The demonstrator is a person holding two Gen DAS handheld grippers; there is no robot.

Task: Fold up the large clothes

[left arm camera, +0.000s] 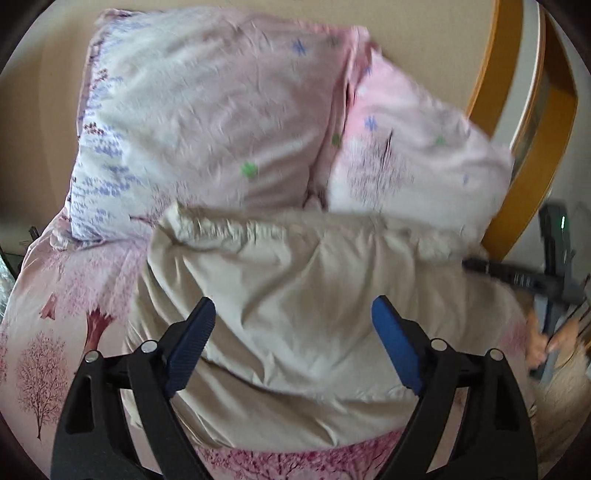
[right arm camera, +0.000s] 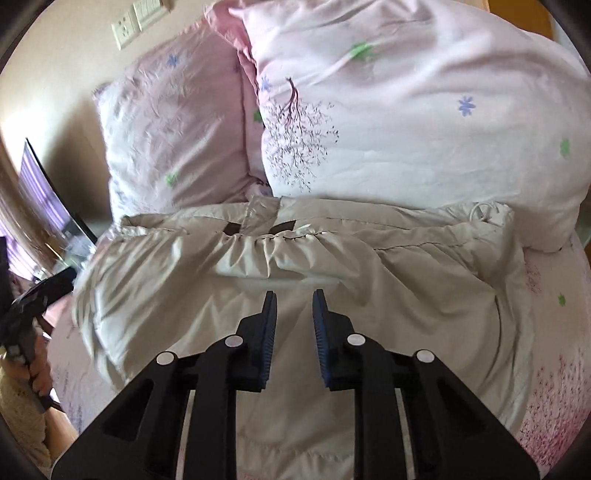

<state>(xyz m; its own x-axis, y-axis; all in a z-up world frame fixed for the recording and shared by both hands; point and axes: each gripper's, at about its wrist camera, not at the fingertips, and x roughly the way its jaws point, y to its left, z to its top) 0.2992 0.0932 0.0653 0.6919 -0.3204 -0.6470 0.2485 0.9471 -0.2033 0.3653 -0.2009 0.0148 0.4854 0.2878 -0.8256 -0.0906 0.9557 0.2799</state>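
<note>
A beige garment (left arm camera: 295, 295) with a gathered elastic band (right arm camera: 258, 243) lies crumpled on a pink bed sheet printed with trees (left arm camera: 48, 369). My left gripper (left arm camera: 293, 310) hovers over the middle of the garment, jaws wide open and holding nothing. My right gripper (right arm camera: 294, 306) hangs above the same garment (right arm camera: 332, 295) just below the band. Its blue pads stand a narrow gap apart, and only the cloth lying beneath shows through the gap. Each view catches the other gripper at its edge, held by a hand: the right one (left arm camera: 554, 273) and the left one (right arm camera: 33, 295).
Two pink flower-print pillows (left arm camera: 207, 122) (right arm camera: 424, 122) lean against the wall behind the garment. A yellow wooden headboard (left arm camera: 495, 92) stands at the right. Wall sockets (right arm camera: 136, 22) sit above the pillows, and a dark screen (right arm camera: 48, 195) stands at the bedside.
</note>
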